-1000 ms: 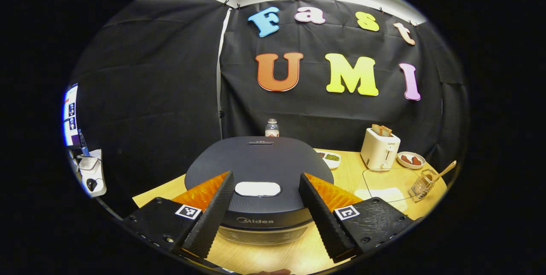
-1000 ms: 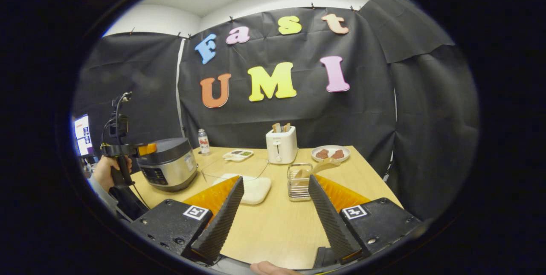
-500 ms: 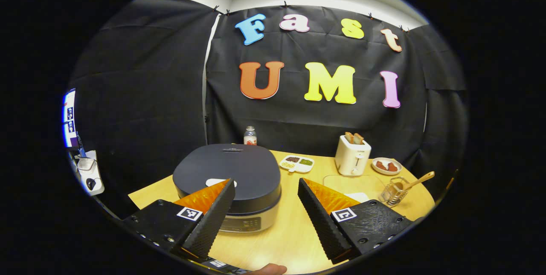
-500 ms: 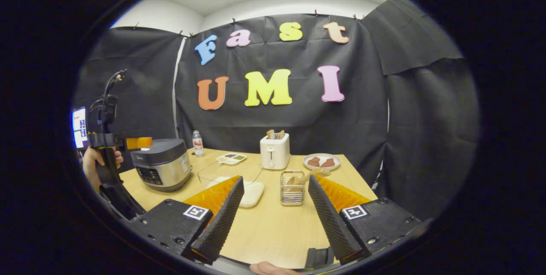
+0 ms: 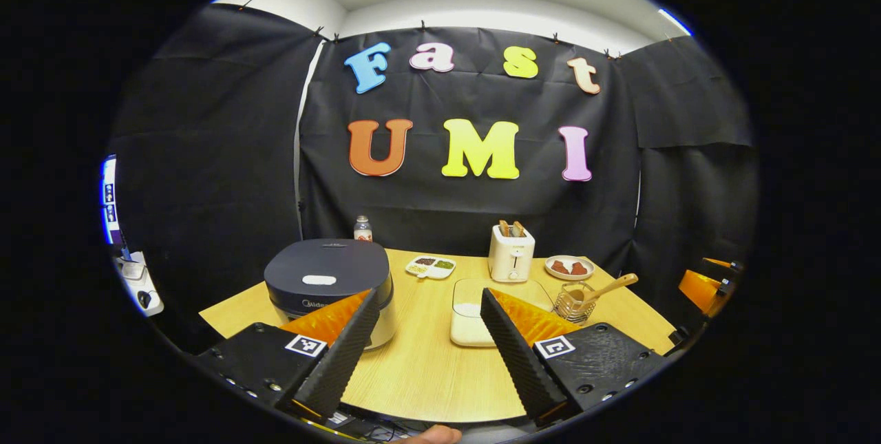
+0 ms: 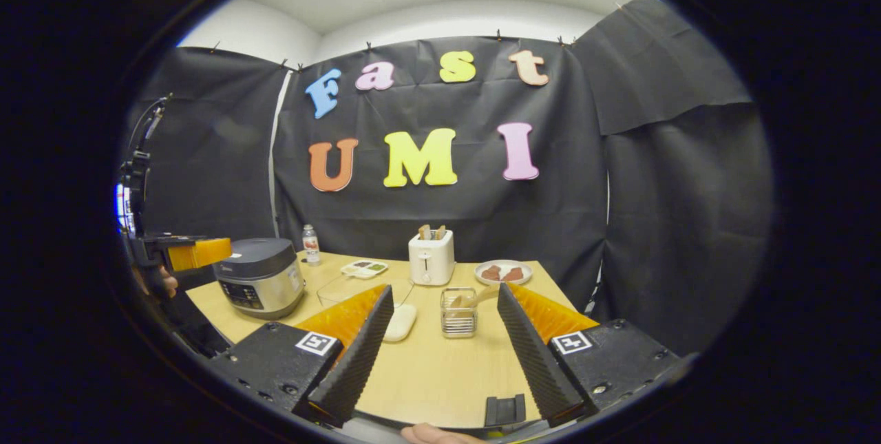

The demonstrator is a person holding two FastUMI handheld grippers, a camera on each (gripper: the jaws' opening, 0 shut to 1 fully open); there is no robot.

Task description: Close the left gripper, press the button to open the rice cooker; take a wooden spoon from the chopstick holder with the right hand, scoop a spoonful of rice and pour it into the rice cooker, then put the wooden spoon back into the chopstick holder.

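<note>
A dark-lidded rice cooker stands shut at the table's left, with a white button on its lid. My left gripper hangs open near the table's front edge, well back from the cooker, nothing between its fingers. A wire chopstick holder holds a wooden spoon leaning right. A clear container with white rice sits mid-table. My right gripper is open and empty, short of the holder. The left gripper also appears far left in the right gripper view.
At the back stand a white toaster with bread, a plate of brown pieces, a divided dish and a small bottle. The wooden table ends near both grippers.
Both grippers have pulled back from the table, the left one a long way off the cooker lid. Both have stayed open. Nothing on the table has moved.
</note>
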